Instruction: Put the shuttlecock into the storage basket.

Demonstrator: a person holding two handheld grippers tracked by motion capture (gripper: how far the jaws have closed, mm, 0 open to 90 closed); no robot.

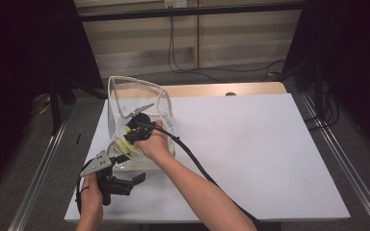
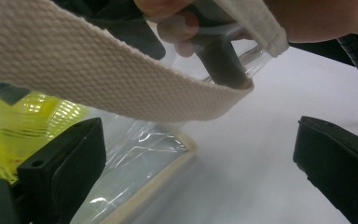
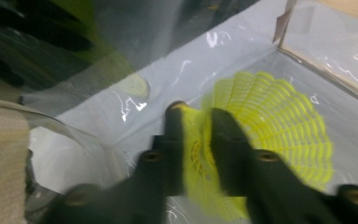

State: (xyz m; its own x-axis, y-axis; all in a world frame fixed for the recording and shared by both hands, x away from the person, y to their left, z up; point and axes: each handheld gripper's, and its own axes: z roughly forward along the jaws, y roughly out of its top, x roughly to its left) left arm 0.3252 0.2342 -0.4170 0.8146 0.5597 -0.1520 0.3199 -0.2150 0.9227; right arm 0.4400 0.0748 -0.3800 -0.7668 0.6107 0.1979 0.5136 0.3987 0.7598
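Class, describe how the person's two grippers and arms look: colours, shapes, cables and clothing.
Both grippers are black with two blocky jaws. The left gripper carries a grey three-cornered plate on top. The right gripper trails a ribbed black cable. Both forearms are bare, with no sleeves in view.

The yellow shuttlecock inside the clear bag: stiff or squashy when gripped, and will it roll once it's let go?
The yellow shuttlecock has a thin open mesh skirt, so it probably flexes and weighs little. Flared wide, it would likely roll in a curve. The right gripper has it between its jaws, inside the clear bag.
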